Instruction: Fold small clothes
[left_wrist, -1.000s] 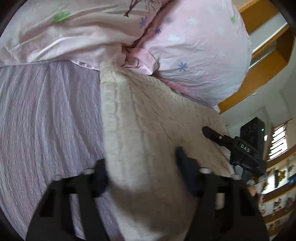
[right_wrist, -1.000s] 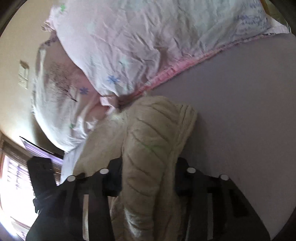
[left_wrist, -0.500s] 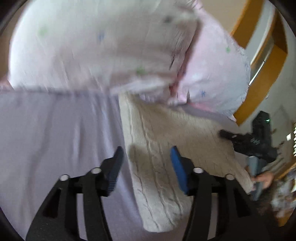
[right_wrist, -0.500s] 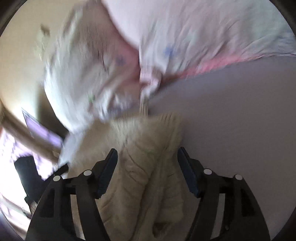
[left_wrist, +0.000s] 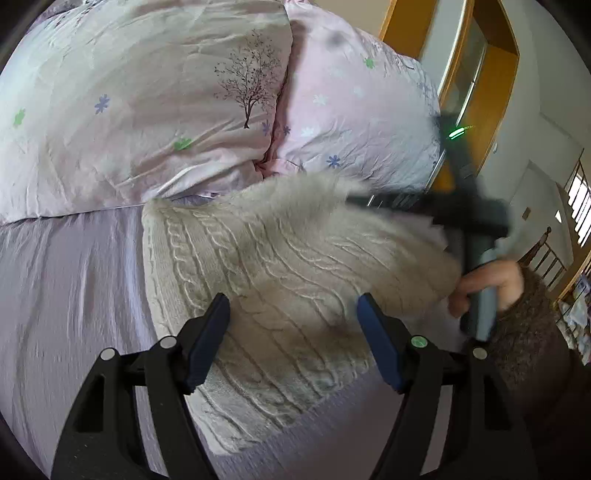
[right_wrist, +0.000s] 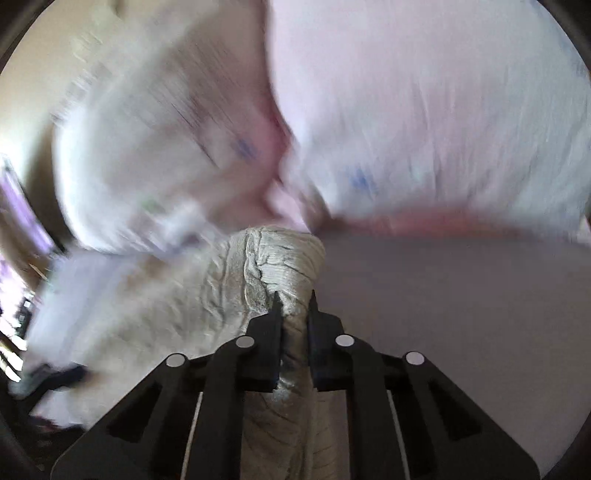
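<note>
Right tongs (right_wrist: 293, 301) now clamped on sweater (left_wrist: 280, 266) edge — left tongs (left_wrist: 291, 314) apart; no legible text.

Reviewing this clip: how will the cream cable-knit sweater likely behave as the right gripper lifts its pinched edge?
Probably floppy: the cable-knit sweater bunches into a narrow wad where the right gripper pinches it. It looks thick, so it should drape heavily rather than flutter. The ribbed knit seems grippy, so it is unlikely to slip on the lilac sheet.
</note>
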